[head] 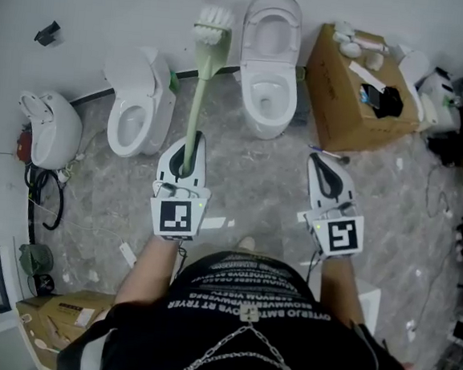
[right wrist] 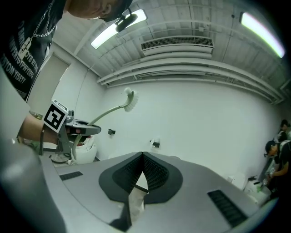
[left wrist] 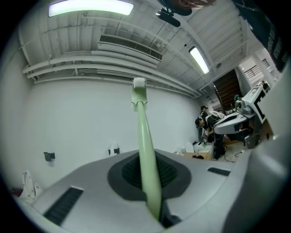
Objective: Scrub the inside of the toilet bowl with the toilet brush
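Observation:
A pale green toilet brush (head: pixel 200 89) stands upright in my left gripper (head: pixel 188 150), which is shut on the lower end of its handle. Its white bristle head (head: pixel 212 24) is raised, level with the wall, between two toilets. In the left gripper view the handle (left wrist: pixel 147 154) runs up between the jaws to the bristles (left wrist: pixel 139 84). A white toilet (head: pixel 269 61) with its lid up stands just right of the brush. My right gripper (head: pixel 324 164) is shut with nothing in it; the right gripper view shows its jaws (right wrist: pixel 142 158) meeting at the tip, and the brush (right wrist: pixel 130 101) at the left.
A second white toilet (head: pixel 137 99) stands at the left, and another white fixture (head: pixel 50 127) beyond it by some cables. An open cardboard box (head: pixel 359 91) holding small items sits right of the middle toilet. Paper scraps litter the grey floor (head: pixel 251 186). People work at the far right (left wrist: pixel 207 123).

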Demonstrator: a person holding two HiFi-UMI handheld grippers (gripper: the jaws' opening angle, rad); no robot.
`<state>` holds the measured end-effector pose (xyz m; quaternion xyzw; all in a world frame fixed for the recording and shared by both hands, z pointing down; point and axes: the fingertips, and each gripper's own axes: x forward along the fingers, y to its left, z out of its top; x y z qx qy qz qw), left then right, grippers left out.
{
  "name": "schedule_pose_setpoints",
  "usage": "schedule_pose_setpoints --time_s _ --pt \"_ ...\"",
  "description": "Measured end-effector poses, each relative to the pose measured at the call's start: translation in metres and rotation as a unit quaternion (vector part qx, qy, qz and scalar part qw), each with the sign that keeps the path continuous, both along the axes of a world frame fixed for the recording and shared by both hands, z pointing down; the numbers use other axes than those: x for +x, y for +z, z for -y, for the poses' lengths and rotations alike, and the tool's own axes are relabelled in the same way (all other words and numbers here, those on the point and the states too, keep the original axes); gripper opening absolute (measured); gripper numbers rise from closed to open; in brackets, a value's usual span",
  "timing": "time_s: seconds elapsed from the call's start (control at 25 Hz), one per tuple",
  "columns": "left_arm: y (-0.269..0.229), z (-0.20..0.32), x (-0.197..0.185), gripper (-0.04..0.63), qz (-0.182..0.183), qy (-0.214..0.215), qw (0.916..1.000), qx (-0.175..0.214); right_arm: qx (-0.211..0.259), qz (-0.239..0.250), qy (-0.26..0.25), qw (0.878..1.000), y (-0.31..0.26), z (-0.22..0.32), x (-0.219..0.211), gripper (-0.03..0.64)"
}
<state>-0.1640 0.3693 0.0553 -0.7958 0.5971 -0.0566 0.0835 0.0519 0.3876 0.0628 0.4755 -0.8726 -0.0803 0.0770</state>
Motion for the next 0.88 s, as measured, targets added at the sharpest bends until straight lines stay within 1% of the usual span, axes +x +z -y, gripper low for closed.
schedule_pose_setpoints --time_s 0.16,0.24,0.32,0.44,0.48,0.64,0.8,0.88 --pt "0.015 -0.004 0.000 0.002 -0.010 -0.013 0.9996 -0.024 -0.009 0.002 0.001 1.000 0.009 0.010 0.011 0.004" --pt "0.028 -0.006 -0.003 0.003 0.007 -0.016 0.9990 -0.040 -0.014 0.008 -0.003 1.000 0.011 0.010 0.012 0.005" --pt "0.034 -0.010 -0.005 0.003 0.014 -0.020 0.9984 -0.050 -0.020 0.009 -0.009 1.000 0.017 0.007 0.011 0.005" --pt "0.038 -0.016 -0.007 0.003 0.007 -0.023 0.9981 -0.057 -0.038 0.018 -0.013 0.999 0.026 0.002 0.010 0.003" --pt "0.040 -0.019 -0.008 0.003 0.011 -0.021 0.9980 -0.059 -0.041 0.022 -0.012 0.999 0.029 0.000 0.010 0.003" --pt "0.047 -0.023 -0.016 0.002 0.027 -0.016 0.9979 -0.057 -0.033 0.030 -0.013 0.999 0.032 -0.006 0.006 0.003" --pt "0.052 -0.014 -0.016 0.002 0.018 -0.008 0.9978 -0.063 -0.021 0.028 -0.017 0.999 0.028 -0.005 0.002 0.003" --pt "0.051 -0.011 -0.012 0.002 0.013 -0.003 0.9980 -0.062 -0.024 0.021 -0.020 0.999 0.032 -0.003 0.001 0.003"
